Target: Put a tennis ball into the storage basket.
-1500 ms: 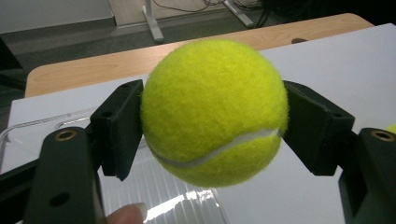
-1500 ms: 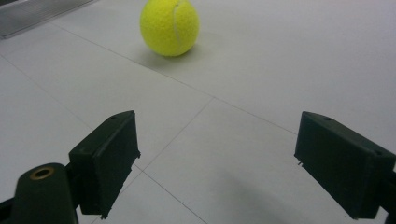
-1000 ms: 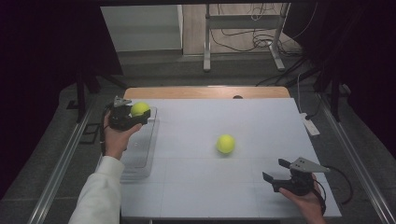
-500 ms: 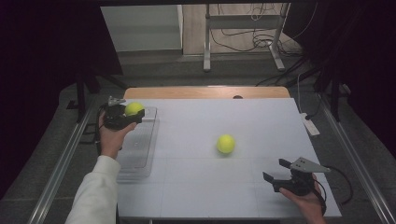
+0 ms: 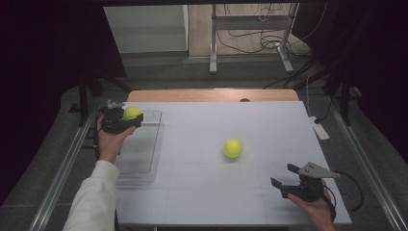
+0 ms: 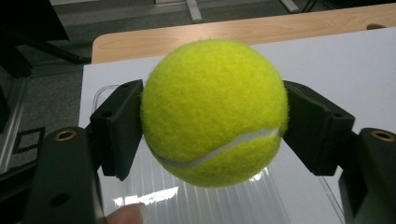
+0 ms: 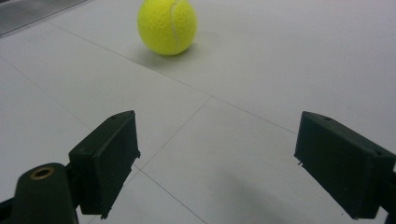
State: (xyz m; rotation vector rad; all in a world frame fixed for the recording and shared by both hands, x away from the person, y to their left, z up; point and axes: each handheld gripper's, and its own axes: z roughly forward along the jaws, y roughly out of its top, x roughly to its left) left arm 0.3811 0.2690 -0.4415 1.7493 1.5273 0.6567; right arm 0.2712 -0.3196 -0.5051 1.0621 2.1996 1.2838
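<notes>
Over the clear tray at counter's left edge, left claw clamped on a tennis ball, second tennis ball mid-counter, right claw near front-right, jaws wide apart, holding nothing

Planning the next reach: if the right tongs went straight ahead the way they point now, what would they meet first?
Probably the loose tennis ball on the white table; the open right tongs aim slightly right of it, so depth is uncertain.

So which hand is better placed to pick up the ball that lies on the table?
Right. The right gripper is open and empty, pointing at the loose ball. The left gripper is shut on the other ball above the clear tray.
</notes>
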